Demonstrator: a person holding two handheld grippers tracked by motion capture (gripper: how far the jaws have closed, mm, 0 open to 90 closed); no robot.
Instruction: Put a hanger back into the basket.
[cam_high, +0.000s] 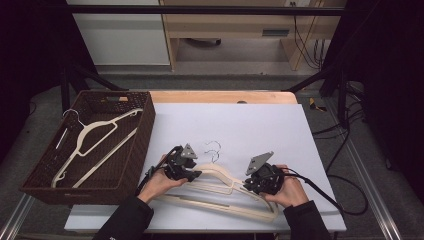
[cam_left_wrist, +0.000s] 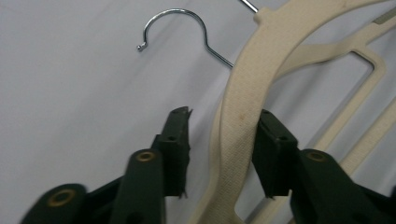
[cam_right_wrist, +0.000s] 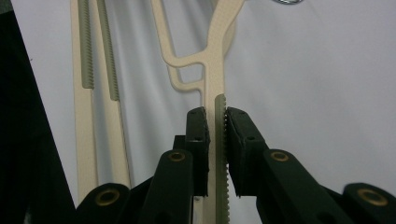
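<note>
White surface (cam_high: 240, 120) carries two stacked cream hangers (cam_high: 220, 192) near its front edge, a wicker basket (cam_high: 135, 150) at its left. Left hand-held gripper (cam_left_wrist: 223, 140) straddles the top hanger's shoulder, one pad touching, the other apart. Right hand-held gripper (cam_right_wrist: 216, 135) is clamped on a hanger's ridged arm

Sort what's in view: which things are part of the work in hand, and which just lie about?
In the job:
- stacked cream hangers on the white table
- left gripper, jaws around a hanger arm, a gap on one side
- right gripper, shut on a hanger
- wicker basket, one hanger inside

Lying about:
- wooden furniture
- floor cables
</note>
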